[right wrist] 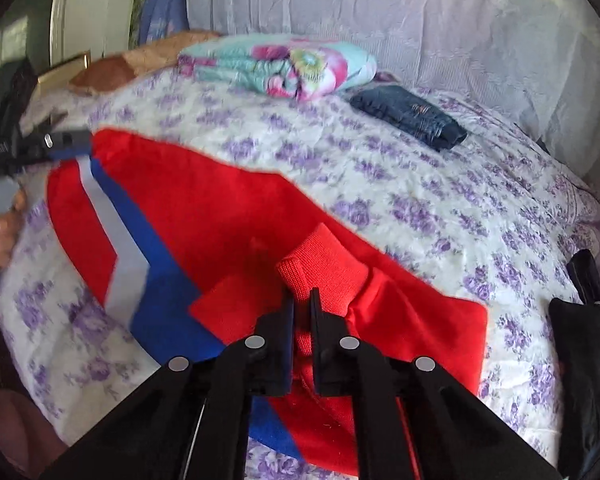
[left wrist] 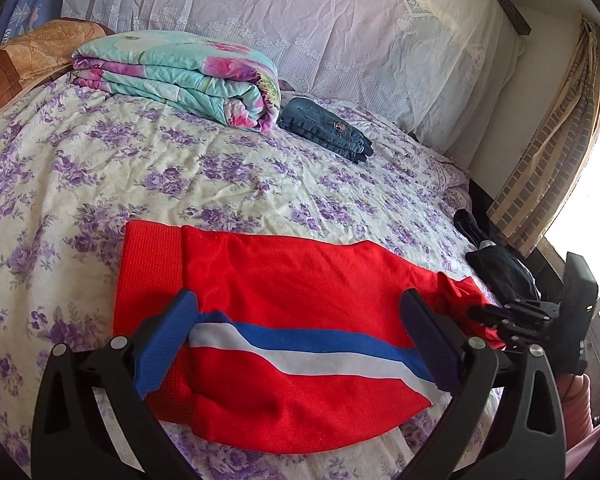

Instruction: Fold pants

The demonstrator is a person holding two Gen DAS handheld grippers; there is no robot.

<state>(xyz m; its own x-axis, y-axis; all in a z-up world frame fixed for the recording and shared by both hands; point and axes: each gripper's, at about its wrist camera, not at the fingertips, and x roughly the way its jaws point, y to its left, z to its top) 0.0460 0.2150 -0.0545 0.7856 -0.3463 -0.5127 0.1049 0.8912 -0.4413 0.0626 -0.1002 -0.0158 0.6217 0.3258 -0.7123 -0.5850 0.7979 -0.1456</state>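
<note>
Pinching a ribbed red cuff of the red pants [right wrist: 260,216], the right claw [right wrist: 302,300] stood closed on the fabric, the leg end raised in a small hump above the garment. The left claw [left wrist: 300,304] hovered wide open over the waistband side, gripping nothing, one finger each side of the blue-and-white stripe. The pants lay spread on the flowered bed [left wrist: 228,176], well in front of the folded jeans [left wrist: 326,128] (these beside a rolled quilt [left wrist: 180,76]). To fold cleanly, I judged the right claw should carry the cuff low and straight toward the waistband, the left pinning cloth flat so the stripe stays aligned.
</note>
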